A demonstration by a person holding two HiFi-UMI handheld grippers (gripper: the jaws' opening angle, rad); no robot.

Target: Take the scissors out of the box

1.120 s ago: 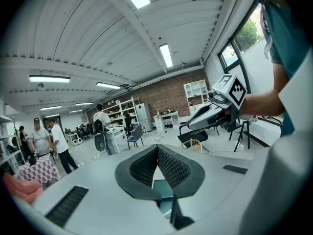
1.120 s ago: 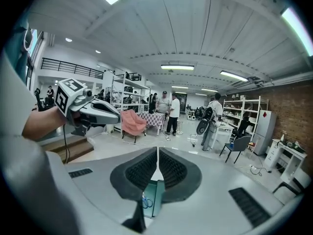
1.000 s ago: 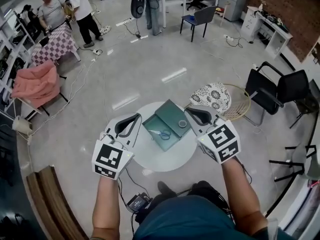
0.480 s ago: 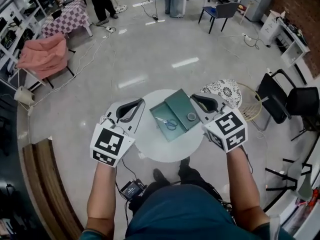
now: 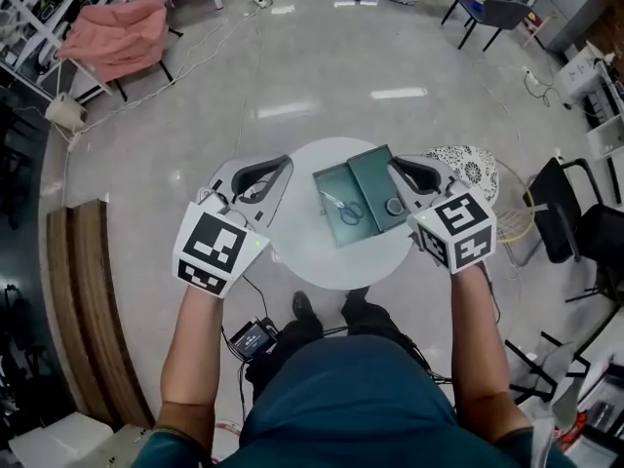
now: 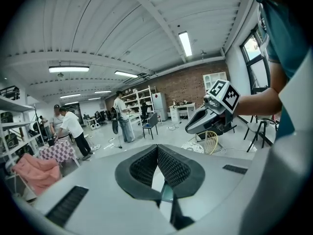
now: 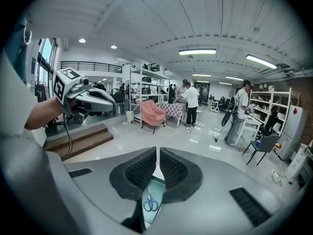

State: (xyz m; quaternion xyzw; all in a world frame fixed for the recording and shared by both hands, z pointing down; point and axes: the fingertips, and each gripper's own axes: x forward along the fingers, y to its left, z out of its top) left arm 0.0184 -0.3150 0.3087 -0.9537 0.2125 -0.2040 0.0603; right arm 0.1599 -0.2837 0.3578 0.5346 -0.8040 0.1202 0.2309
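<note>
Table [image 5: 331, 261] and box [image 5: 322, 189] have slid up the head view since a second ago, and more of the person's lap now shows below them. Both grippers keep their stations on either side of the box.

Scissors [image 5: 347, 209] with blue handles lie flat inside the open green box, untouched. The box's lid [image 5: 373, 167] lies open just right of the box, with a small ring [image 5: 393, 206] resting in it.

Left of the box, the left gripper [image 5: 286, 163] hangs over the table's edge, apart from the box. Its jaws are pressed together at the tips and hold nothing.

Right of the box, the right gripper [image 5: 393, 162] sits above the lid's far edge. Its jaws are drawn in to a thin slit with nothing gripped. In the right gripper view the scissors show below that slit, down in the box.

A pink chair [image 5: 115, 37] stands well beyond the box, up and to its left in the head view.
</note>
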